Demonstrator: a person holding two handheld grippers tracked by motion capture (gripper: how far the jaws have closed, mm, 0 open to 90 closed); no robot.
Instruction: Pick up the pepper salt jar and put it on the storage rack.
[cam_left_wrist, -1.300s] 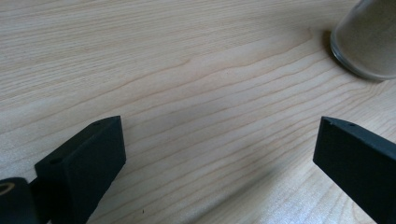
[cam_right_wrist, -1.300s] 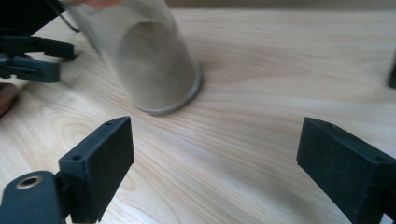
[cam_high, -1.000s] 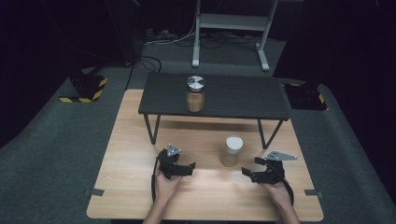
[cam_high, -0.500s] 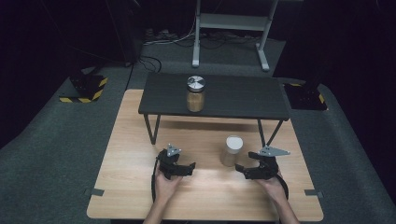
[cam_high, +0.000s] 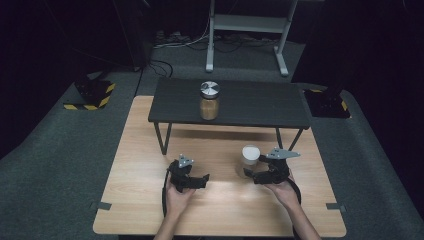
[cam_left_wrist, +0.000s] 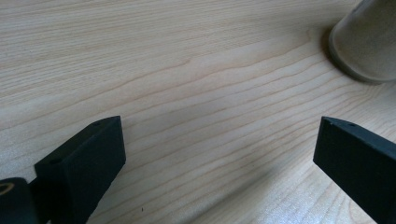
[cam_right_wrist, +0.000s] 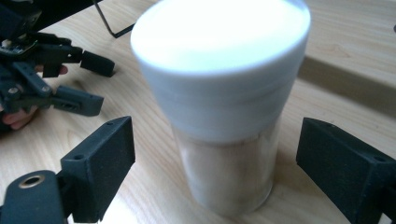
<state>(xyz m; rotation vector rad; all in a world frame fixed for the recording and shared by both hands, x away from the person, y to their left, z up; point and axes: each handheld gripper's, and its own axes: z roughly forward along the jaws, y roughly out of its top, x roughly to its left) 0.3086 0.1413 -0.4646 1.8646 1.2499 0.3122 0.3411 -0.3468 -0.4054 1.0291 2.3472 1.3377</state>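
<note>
Both tongs stand wide apart and grip nothing. Right tongs (cam_right_wrist: 215, 154) have just been closing a little, the white-lidded jar (cam_right_wrist: 224, 107) standing between the jaws with gaps on either side, apparently lined up for a grasp. Left tongs (cam_high: 192, 179) rest at seven o'clock on the wooden table (cam_high: 135, 165), seemingly waiting. Two jars are counted: this one at five o'clock, one silver-lidded jar (cam_high: 209, 100) on the black shelf (cam_high: 260, 102) at twelve.
</note>
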